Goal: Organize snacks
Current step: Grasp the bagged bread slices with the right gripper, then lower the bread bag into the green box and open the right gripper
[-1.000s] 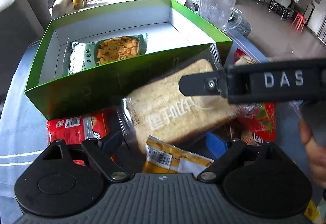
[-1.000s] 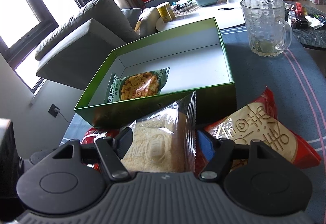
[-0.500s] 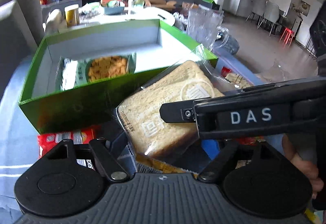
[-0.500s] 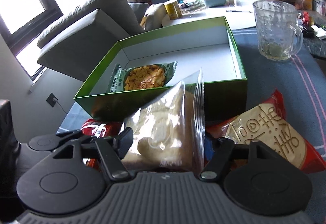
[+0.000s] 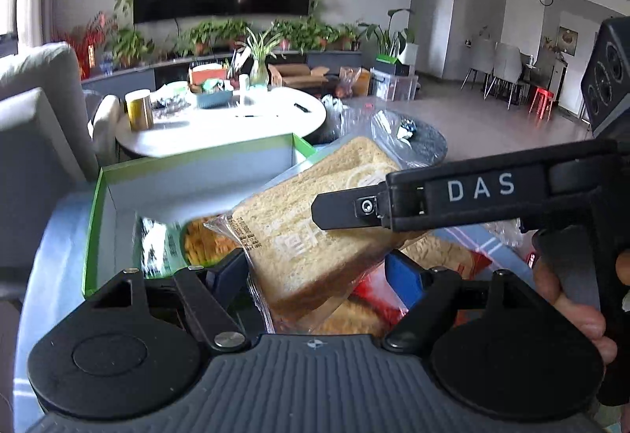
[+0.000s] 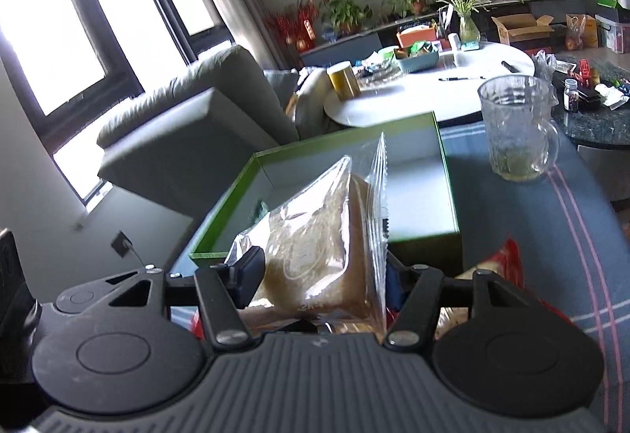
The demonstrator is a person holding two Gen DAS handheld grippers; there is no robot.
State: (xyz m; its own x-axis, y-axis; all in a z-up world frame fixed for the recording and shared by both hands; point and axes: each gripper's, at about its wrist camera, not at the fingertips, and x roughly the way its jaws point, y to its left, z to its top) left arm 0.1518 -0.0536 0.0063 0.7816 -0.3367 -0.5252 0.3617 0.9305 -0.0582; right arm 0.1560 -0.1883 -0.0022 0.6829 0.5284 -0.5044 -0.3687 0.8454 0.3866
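Note:
My right gripper [image 6: 319, 275] is shut on a bagged slice of bread [image 6: 315, 240] and holds it in the air in front of the green box [image 6: 413, 119]. In the left wrist view the bread [image 5: 315, 232] hangs between me and the green box [image 5: 94, 220], with the right gripper's finger [image 5: 354, 206] lying across it. A green snack bag [image 5: 173, 248] with orange pieces lies inside the box. My left gripper [image 5: 315, 275] is open and holds nothing; the bread hangs just in front of its fingers.
A red cracker bag [image 6: 500, 267] and other red and yellow packets [image 5: 378, 299] lie on the blue cloth near the box. A glass mug [image 6: 516, 129] stands to the right of the box. A grey sofa [image 6: 189, 125] stands at the left.
My right gripper has lifted the bread bag up off the snack pile, above the box's front wall. The left gripper has risen and tilted up with it.

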